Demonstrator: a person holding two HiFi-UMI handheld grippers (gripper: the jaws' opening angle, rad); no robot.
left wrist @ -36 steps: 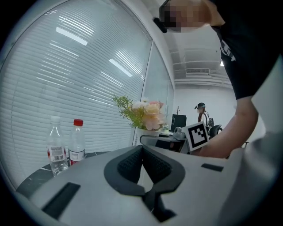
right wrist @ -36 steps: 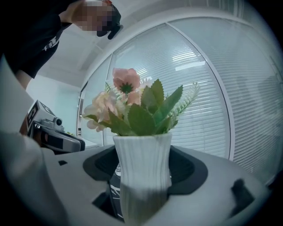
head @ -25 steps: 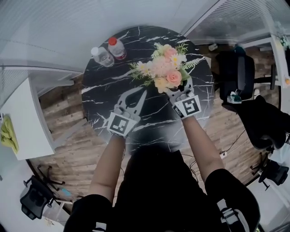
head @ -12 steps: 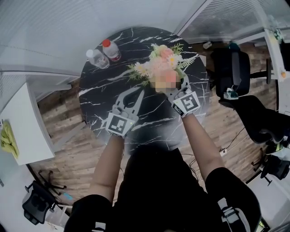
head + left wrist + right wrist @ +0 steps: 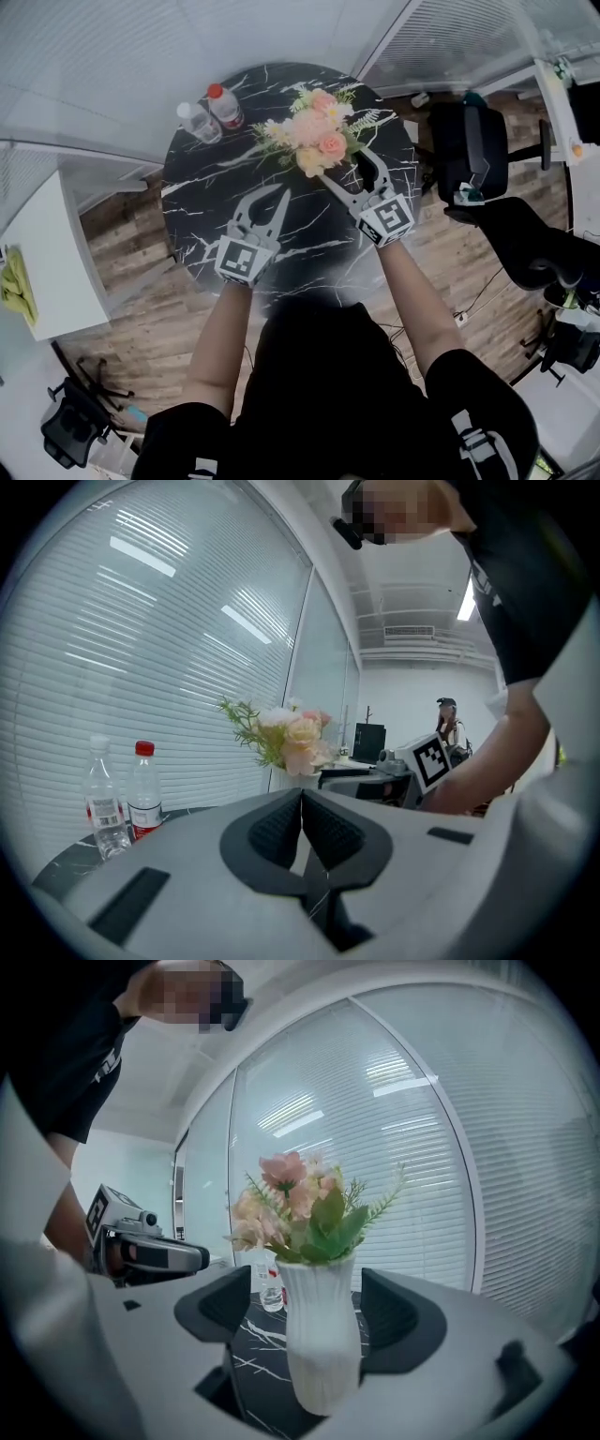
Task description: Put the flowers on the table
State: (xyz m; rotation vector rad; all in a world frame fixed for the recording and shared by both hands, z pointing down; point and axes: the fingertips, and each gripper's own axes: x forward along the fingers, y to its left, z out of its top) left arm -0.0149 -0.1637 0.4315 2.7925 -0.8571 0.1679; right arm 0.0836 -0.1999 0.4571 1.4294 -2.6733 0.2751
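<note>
Our right gripper (image 5: 319,1309) has its jaws wide, either side of the white ribbed vase (image 5: 322,1335) of pink and peach flowers (image 5: 314,133), near the round black marble worktop's (image 5: 202,220) far edge. Our left gripper's (image 5: 302,808) jaws are pressed together, empty.

Black short-sleeved top (image 5: 314,375), grey left tool (image 5: 283,193), grey right tool (image 5: 345,170), black ribbed pads (image 5: 275,832), square-marker cubes (image 5: 242,260)

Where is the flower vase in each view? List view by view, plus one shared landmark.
Head view: flower vase at top centre, on the table's far side.
Left gripper view: flower vase centre, above the closed jaws.
Right gripper view: flower vase centre, between the open jaws.
Shared landmark: the water bottles, left of it in every view.
</note>
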